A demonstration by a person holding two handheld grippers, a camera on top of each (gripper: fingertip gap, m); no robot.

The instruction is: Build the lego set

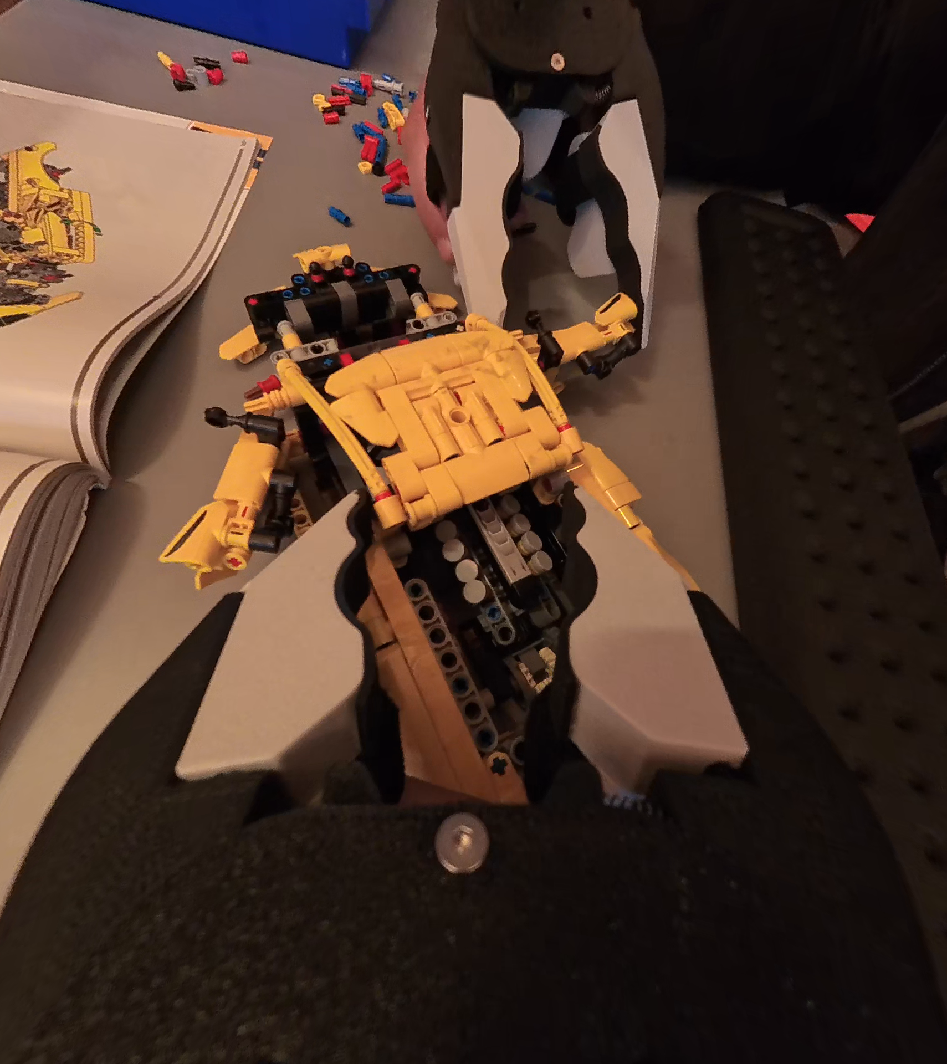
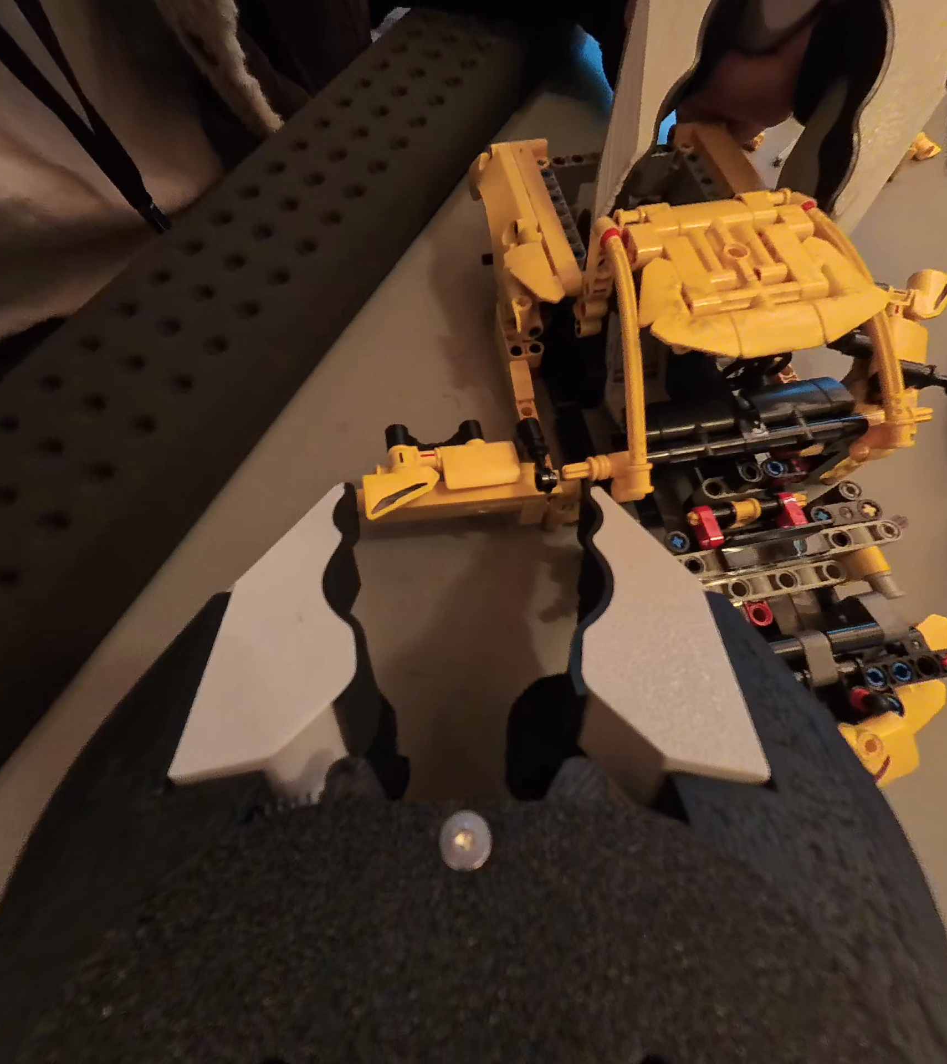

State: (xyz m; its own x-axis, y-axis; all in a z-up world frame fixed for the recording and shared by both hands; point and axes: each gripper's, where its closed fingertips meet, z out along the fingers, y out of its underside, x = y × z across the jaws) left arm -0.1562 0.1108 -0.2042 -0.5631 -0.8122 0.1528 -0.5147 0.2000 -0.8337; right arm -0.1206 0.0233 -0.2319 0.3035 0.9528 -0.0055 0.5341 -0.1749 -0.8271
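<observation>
Grey tabletop, dim warm light. Open instruction book at 9 o'clock, loose pins scattered at 12. Yellow-and-black lego model sits centre, well advanced: cab roof, hoses and side arms are on, while the rear frame shows bare pin holes, so more remains. Left gripper clamps the model's body. Right gripper hangs apart, empty, beside a yellow side arm.
</observation>
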